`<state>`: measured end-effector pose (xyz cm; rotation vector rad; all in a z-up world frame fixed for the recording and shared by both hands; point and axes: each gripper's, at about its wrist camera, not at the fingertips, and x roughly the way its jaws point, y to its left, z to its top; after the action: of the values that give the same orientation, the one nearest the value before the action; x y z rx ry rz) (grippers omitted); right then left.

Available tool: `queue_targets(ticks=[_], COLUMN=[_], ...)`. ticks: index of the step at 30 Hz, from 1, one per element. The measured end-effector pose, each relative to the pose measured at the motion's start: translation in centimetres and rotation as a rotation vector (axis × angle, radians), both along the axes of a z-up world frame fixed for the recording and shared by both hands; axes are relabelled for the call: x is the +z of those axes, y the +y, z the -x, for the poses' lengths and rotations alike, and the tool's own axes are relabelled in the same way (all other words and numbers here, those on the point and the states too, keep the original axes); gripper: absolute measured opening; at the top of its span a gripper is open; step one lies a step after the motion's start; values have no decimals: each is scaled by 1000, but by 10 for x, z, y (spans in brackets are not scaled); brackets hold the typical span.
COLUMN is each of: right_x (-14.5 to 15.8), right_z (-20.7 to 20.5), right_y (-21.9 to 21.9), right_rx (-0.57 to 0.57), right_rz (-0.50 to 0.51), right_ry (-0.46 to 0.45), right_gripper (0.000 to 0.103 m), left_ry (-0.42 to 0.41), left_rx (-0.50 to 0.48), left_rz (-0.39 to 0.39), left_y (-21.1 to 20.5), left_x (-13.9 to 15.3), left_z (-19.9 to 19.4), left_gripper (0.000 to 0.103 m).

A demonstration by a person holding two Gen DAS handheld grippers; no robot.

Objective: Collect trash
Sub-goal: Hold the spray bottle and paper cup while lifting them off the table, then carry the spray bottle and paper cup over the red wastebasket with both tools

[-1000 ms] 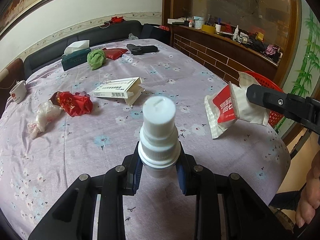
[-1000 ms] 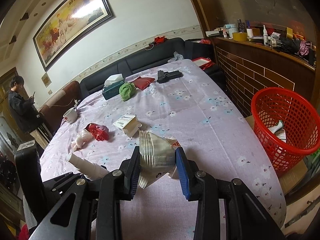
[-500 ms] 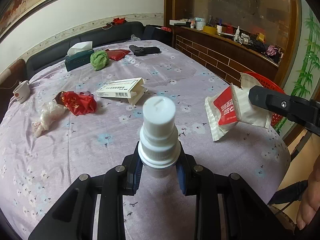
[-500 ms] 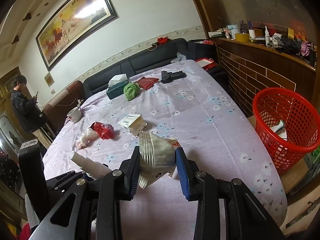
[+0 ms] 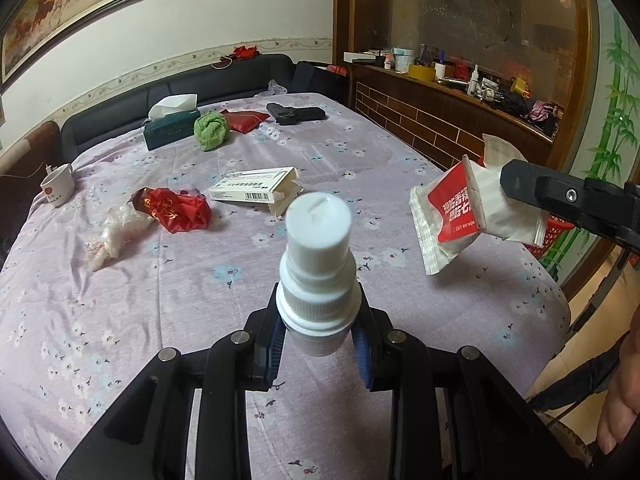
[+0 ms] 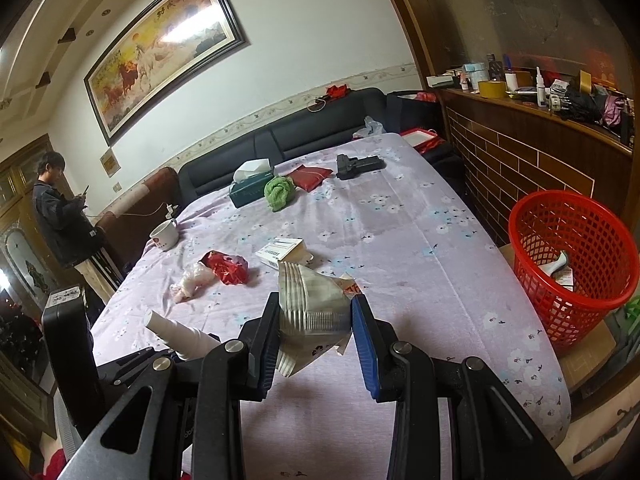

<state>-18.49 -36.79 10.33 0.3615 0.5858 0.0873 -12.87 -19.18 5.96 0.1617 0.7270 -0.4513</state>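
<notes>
1. A lived-in home sitting room: a large table (image 6: 400, 240) under a lilac flowered cloth fills the middle of the room.
2. A dark sofa (image 6: 280, 144) runs along the wall just behind the table, with a framed painting of horses (image 6: 160, 44) hanging above it.
3. To the right of the table, a brick-patterned wooden counter (image 6: 520, 148) is crowded with bottles, tape rolls and other household clutter.
4. On the table's far end lie a tissue box (image 6: 250, 188) and a mug (image 6: 165, 235).
5. A red basket (image 6: 576, 264) stands on the floor at the table's right edge.
</notes>
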Motion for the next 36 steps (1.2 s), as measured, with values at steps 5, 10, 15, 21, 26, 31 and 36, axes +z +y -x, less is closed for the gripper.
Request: queue_targets(ticks=[5, 10, 15, 21, 26, 31, 36], right_x=[-1, -2, -4, -4, -6, -9, -7], right_z=[-3, -2, -3, -2, -2, -1, 1], right_y=[1, -2, -4, -5, -7, -15, -34], right_rx=[1, -2, 1, -2, -2, -15, -41], right_rz=[0, -5, -17, -21, -27, -36, -61], right_ry=[4, 9, 14, 15, 18, 22, 20], right_gripper=[37, 37, 37, 37, 37, 37, 37], left_ry=[5, 10, 13, 20, 24, 27, 35], left_rx=[4, 5, 1, 0, 0, -1, -15], left_rz=[1, 0, -4, -9, -17, -25, -25], left_y=[1, -1, -2, -5, -8, -12, -20], left_x=[-1, -2, -3, -5, -7, -9, -7], left_z=[-4, -5, -4, -6, -8, -9, -14], left_gripper=[28, 28, 28, 28, 28, 28, 28])
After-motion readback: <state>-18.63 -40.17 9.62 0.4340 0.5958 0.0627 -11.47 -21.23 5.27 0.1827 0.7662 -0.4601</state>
